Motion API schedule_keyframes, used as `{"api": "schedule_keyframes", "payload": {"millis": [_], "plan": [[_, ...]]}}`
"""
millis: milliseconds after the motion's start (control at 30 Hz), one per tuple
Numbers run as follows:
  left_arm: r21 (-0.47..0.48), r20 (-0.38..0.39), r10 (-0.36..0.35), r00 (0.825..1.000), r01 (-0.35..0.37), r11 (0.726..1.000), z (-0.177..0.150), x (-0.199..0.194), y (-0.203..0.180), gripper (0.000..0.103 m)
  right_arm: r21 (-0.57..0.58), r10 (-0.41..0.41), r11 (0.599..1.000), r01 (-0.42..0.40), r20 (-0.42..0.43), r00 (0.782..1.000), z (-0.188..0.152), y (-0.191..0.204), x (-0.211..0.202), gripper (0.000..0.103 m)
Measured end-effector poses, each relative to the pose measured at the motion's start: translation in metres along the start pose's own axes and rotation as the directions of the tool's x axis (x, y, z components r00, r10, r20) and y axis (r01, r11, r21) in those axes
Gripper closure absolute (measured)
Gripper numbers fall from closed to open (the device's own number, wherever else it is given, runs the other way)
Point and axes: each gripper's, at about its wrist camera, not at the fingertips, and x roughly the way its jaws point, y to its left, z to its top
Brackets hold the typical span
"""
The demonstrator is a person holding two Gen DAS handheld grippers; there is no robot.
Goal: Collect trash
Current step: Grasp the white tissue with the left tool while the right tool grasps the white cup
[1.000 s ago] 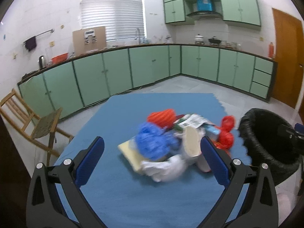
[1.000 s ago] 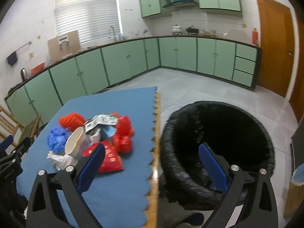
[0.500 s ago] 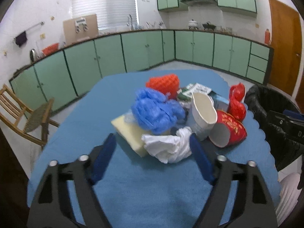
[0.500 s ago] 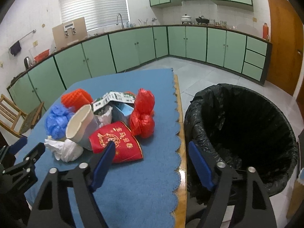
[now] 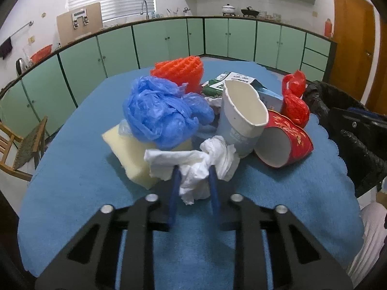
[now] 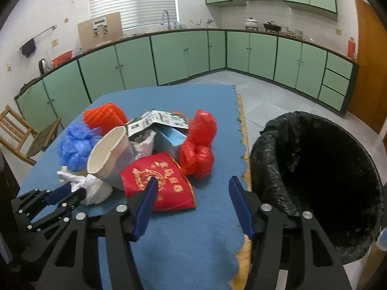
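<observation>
Left gripper (image 5: 193, 171): your jaws have just been closing and now pinch the white tissue wad (image 5: 193, 166) between the 2 blue pads.
White tissue wad: crumpled, twisted paper at the near edge of the trash pile, lying on the blue mat (image 5: 72, 169) and touching the pale yellow sponge (image 5: 130, 152).
Right gripper (image 6: 191, 183): your jaws have just been closing and stand about half spread, nothing pressed between them; the left pad sits in front of the red paper cup (image 6: 157, 178), whether touching it you cannot tell.
Red paper cup: flattened, lying on its side, gold characters on the wall, white inside.
Rest of pile: 1 blue plastic bag (image 5: 162, 113) bunched on the sponge, 1 orange foam net (image 5: 181, 72) behind it, 1 dented white cup (image 5: 241, 118) leaning against the red one, 1 knotted red plastic bag (image 6: 198, 147), 1 printed carton (image 6: 164, 120).
Trash bin (image 6: 314, 174): black liner, open mouth, just beside the mat's scalloped edge on your right.
</observation>
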Motion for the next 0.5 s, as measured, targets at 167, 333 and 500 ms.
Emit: {"api": "schedule_keyframes", "payload": {"millis": [167, 333, 500], "plan": [[-0.015, 0.025, -0.005, 1.0, 0.005, 1.0, 0.004, -0.013, 0.005, 0.095, -0.01, 0.037, 0.999, -0.036, 0.01, 0.999, 0.004, 0.014, -0.002, 0.053], [-0.042, 0.064, 0.006, 0.998, -0.003, 0.999, 0.011, -0.035, 0.017, 0.096, -0.032, 0.082, 0.996, -0.08, 0.035, 0.996, 0.009, 0.036, -0.006, 0.053], [-0.08, 0.116, 0.043, 0.992, -0.034, 0.996, 0.018, -0.06, 0.037, 0.096, -0.038, 0.129, 0.991, -0.127, 0.034, 0.991, 0.011, 0.057, 0.0, 0.053]]}}
